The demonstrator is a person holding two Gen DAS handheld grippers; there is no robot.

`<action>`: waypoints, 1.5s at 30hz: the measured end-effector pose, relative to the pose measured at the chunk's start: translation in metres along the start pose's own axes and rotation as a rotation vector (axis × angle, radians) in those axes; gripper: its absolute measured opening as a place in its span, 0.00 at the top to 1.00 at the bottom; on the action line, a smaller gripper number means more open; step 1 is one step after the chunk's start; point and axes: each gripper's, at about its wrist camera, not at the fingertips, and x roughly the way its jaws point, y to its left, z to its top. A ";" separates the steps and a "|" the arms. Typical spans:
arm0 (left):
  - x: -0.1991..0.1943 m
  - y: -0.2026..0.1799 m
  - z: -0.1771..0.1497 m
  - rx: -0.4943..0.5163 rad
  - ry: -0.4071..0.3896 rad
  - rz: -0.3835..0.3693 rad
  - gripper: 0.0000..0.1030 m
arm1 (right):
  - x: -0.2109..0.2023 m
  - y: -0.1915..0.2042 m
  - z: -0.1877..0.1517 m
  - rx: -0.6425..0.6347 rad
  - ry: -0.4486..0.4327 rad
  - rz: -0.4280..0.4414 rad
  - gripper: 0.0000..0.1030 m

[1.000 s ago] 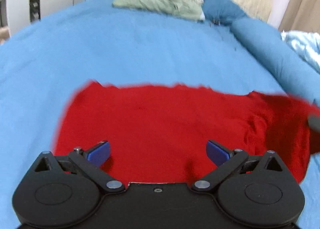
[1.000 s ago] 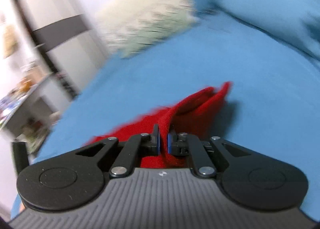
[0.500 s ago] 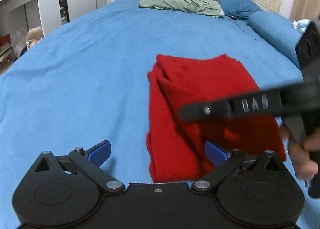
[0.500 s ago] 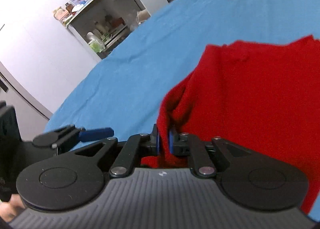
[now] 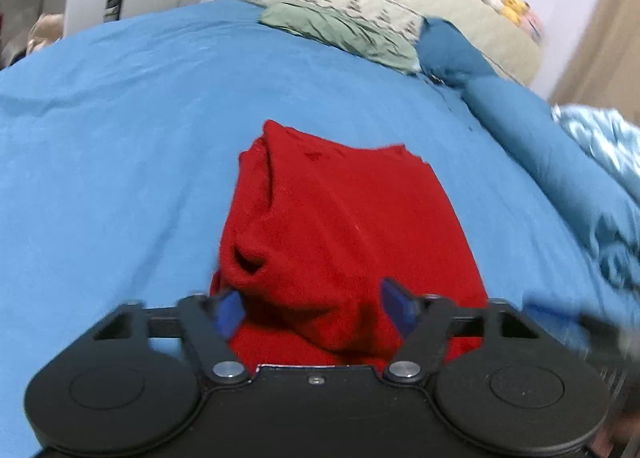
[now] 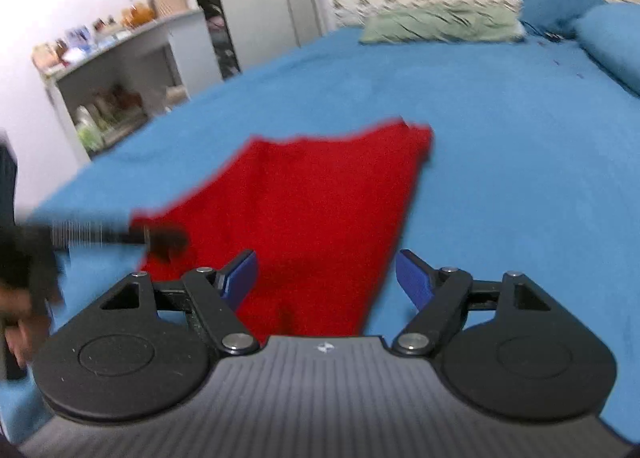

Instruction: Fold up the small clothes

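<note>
A red knit garment (image 5: pixel 340 225) lies folded lengthwise on the blue bed sheet (image 5: pixel 120 137); it also shows in the right wrist view (image 6: pixel 312 209). My left gripper (image 5: pixel 316 312) is open, its blue fingers just above the garment's near end, which bulges up between them. My right gripper (image 6: pixel 326 278) is open and empty over the garment's near right edge. The left gripper's blurred finger (image 6: pixel 160 238) reaches over the garment's left side in the right wrist view.
A green pillow (image 5: pixel 340 33), a dark blue pillow (image 5: pixel 452 49) and a blue bolster (image 5: pixel 540 145) lie at the bed's head and right. A crumpled light blue quilt (image 5: pixel 608 145) is at far right. A grey shelf unit (image 6: pixel 120 85) stands left of the bed.
My right gripper has let go of the red garment and opened after folding it over. My left gripper has moved in over the garment's near end. Both views have swung.
</note>
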 end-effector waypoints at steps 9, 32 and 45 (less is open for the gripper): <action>-0.017 -0.003 0.026 -0.036 -0.047 -0.027 0.93 | 0.020 0.020 -0.052 0.020 0.016 -0.079 0.11; -0.014 0.013 -0.047 0.003 -0.036 0.063 0.84 | 0.023 -0.010 -0.053 0.053 -0.001 -0.221 0.46; -0.052 0.015 -0.005 0.121 -0.042 0.173 0.04 | -0.033 -0.053 -0.014 0.115 0.048 -0.065 0.00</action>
